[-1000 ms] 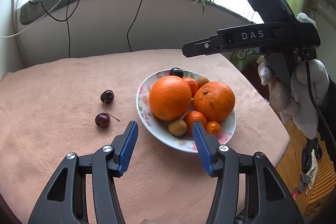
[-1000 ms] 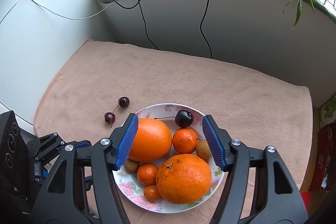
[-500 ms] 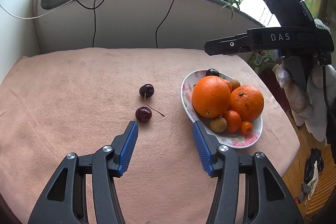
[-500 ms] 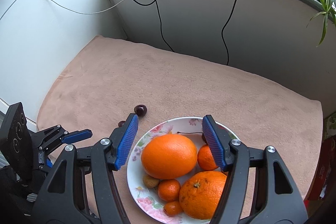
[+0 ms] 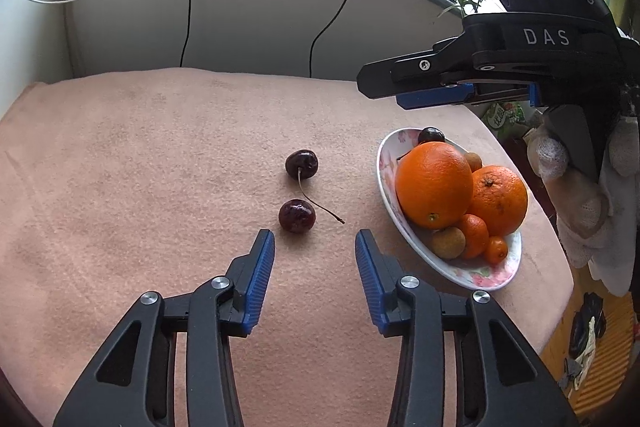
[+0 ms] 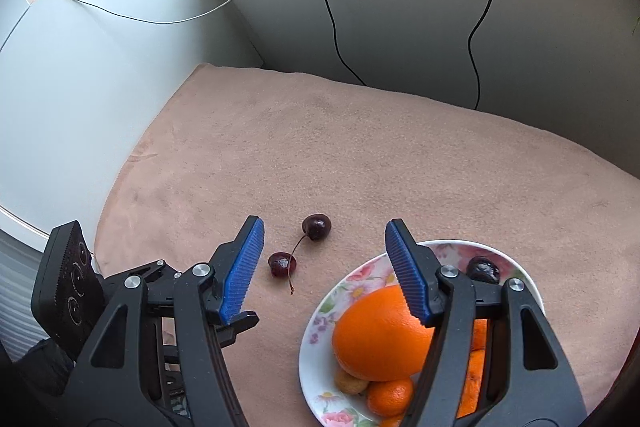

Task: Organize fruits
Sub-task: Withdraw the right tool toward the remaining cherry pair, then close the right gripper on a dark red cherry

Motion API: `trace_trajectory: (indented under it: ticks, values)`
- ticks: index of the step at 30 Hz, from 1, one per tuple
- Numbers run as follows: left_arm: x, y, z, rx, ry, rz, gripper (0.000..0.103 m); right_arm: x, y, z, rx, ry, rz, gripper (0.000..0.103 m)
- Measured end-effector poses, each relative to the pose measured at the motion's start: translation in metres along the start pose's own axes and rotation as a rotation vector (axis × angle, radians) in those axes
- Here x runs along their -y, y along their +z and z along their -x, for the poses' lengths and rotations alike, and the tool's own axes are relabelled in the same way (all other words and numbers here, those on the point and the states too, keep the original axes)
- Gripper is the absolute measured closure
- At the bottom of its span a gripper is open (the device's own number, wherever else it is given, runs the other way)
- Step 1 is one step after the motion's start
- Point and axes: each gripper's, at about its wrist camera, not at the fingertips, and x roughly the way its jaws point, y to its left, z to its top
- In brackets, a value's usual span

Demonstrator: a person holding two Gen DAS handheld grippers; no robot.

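Two cherries (image 5: 297, 215) before hand-held gripper (image 5: 315, 245)

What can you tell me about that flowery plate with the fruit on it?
The white, shallow ceramic-looking plate with pink flower prints sits flat on the peach-coloured fuzzy cloth, near its right edge in the left wrist view. It is piled with fruit: a large smooth orange, a second, dimpled orange, several small mandarins, small brownish fruits and one dark cherry at the far rim. No hand-held gripper touches it. Two more dark cherries lie off it on the cloth.
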Motion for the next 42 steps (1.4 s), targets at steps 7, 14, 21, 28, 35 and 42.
trace_trajectory:
  ticks: [7, 14, 21, 28, 35, 42]
  values:
    - [-0.006, 0.002, -0.009, -0.010, -0.008, 0.006, 0.067, 0.000, 0.006, -0.030, -0.071, 0.018, -0.048, 0.054]
    - [-0.009, 0.002, -0.012, -0.014, -0.010, 0.001, 0.071, -0.002, 0.011, -0.056, -0.128, 0.023, -0.079, 0.066]
    - [-0.007, 0.006, -0.019, -0.021, -0.004, -0.010, 0.072, -0.004, 0.011, -0.071, -0.162, 0.004, -0.070, 0.066]
    - [-0.006, 0.013, -0.029, -0.031, -0.005, -0.012, 0.072, -0.009, 0.013, -0.085, -0.182, -0.002, -0.066, 0.066]
    - [-0.008, 0.018, -0.041, -0.052, -0.013, -0.003, 0.072, -0.008, 0.013, -0.094, -0.202, -0.013, -0.067, 0.066]
    - [-0.007, 0.028, -0.049, -0.053, -0.008, -0.004, 0.080, -0.007, 0.013, -0.097, -0.207, -0.010, -0.071, 0.067]
